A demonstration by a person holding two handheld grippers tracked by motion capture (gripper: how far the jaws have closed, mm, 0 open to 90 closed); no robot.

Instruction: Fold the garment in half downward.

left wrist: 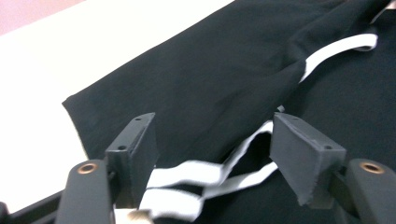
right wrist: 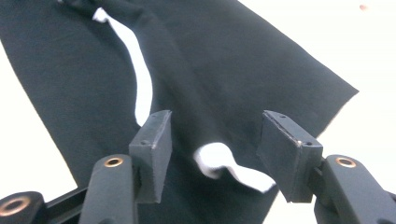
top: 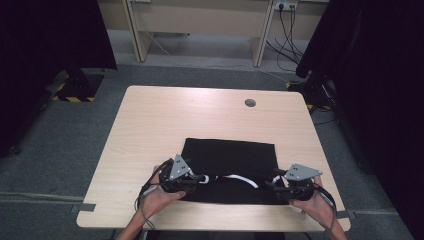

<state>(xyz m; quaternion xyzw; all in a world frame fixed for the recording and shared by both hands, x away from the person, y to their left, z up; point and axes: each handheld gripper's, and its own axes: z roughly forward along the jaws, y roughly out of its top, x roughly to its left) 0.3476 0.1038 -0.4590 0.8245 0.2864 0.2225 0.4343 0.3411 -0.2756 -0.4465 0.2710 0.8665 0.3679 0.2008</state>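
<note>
Two grippers work a black garment (top: 230,160) lying flat near the bench's (top: 150,125) front edge, centre-right. Left gripper (top: 192,178) sits at the cloth's front-left corner, jaws wide, straddling white trim (left wrist: 187,175); not pinched yet. Right gripper (top: 280,184) at the front-right corner, jaws also wide around a white trim end (right wrist: 229,168). Mirrored corner placement suggests a two-handed grab of the near hem, probably to fold or lift it evenly.

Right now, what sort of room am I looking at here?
Probably a lab or office set up for recording: a plain wooden desk on grey carpet, black curtains on both sides, cables plugged into a wall socket behind. A person works a black cloth with two handheld grippers.
</note>
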